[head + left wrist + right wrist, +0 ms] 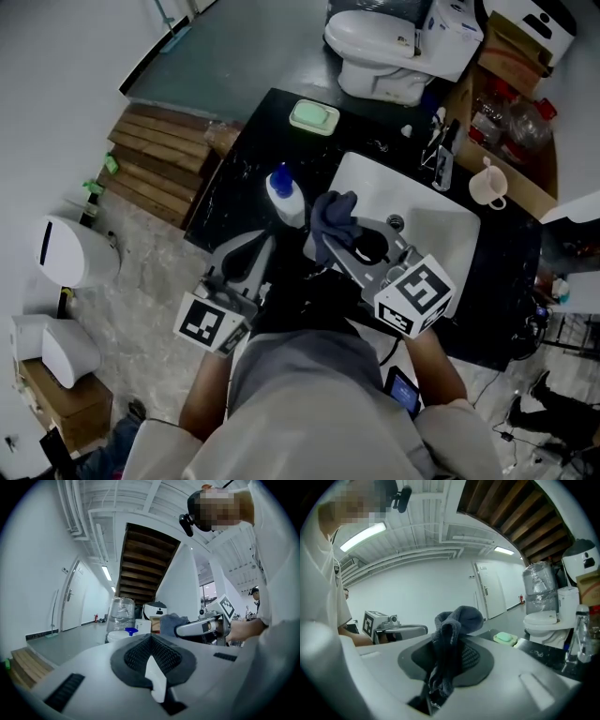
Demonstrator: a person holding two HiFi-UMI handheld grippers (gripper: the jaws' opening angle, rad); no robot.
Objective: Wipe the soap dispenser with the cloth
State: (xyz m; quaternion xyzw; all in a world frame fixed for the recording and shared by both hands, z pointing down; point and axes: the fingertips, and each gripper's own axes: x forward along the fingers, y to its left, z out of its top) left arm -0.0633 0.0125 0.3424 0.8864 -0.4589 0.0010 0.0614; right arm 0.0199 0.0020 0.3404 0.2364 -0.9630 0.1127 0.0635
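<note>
Right hand-held gripper (451, 641) clamped on dark cloth (335, 216); left hand-held gripper (152, 639) closed, empty, near soap dispenser (286, 195); wiping apparently not started.

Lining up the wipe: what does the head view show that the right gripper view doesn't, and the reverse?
Head view only: the soap dispenser, white sink and mug. Right gripper view only: the right tongs clamped on the cloth, and a ceiling light. Both: the cloth, green soap dish, toilet and left tongs.
</note>
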